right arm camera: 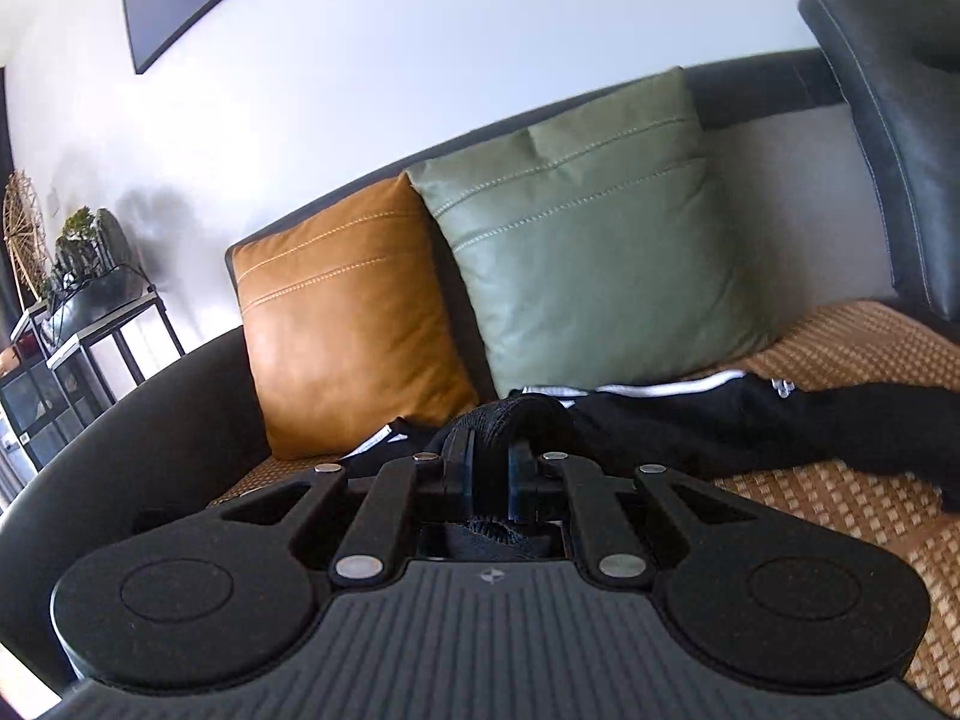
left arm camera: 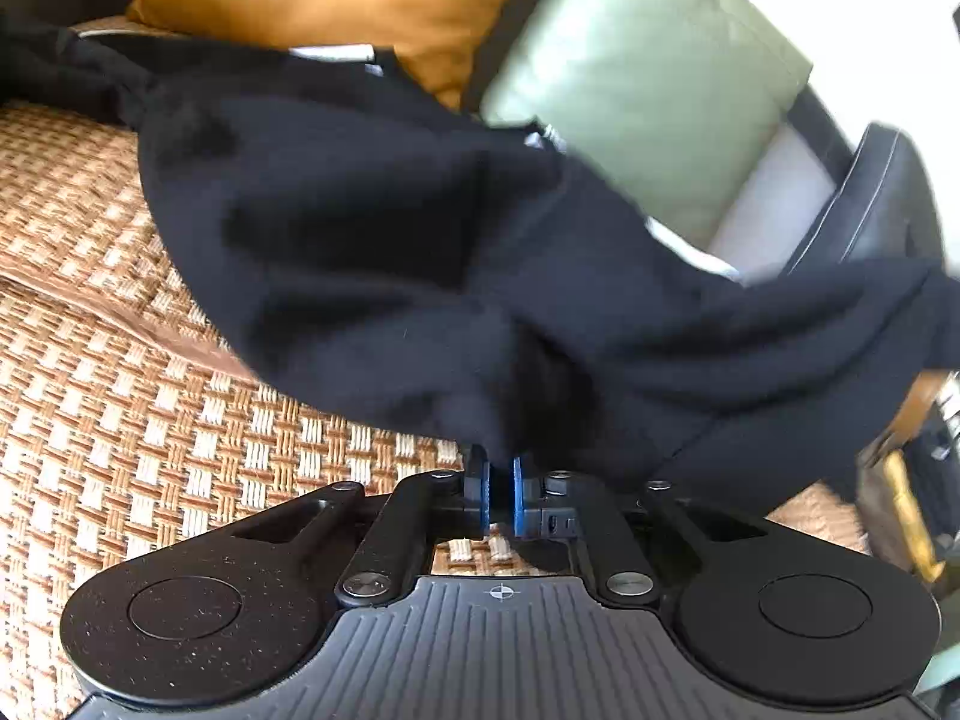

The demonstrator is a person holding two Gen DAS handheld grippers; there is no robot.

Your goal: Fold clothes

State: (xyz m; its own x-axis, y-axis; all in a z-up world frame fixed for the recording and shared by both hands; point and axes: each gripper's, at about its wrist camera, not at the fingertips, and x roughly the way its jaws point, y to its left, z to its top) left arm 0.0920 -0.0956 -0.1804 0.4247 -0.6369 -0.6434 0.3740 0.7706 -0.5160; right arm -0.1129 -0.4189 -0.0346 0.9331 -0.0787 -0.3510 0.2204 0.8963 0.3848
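Observation:
A black garment (left arm camera: 390, 228) with white side stripes (right arm camera: 678, 387) lies bunched across a woven sofa seat. In the left wrist view it is lifted in a blurred heap, and its folds gather down into my left gripper (left arm camera: 500, 456). That gripper is shut on the cloth, its blue pads (left arm camera: 517, 498) almost touching. In the right wrist view my right gripper (right arm camera: 489, 450) is shut on a ribbed black band (right arm camera: 510, 414) of the same garment, which loops up over its fingertips. The rest of the garment (right arm camera: 750, 420) trails away to the right along the seat.
An orange cushion (right arm camera: 342, 324) and a green cushion (right arm camera: 594, 252) lean on the sofa back behind the garment. The brown woven seat mat (left arm camera: 120, 360) spreads to the left. A black leather headrest (right arm camera: 900, 120) stands at the right, and a metal shelf with plants (right arm camera: 78, 312) at the far left.

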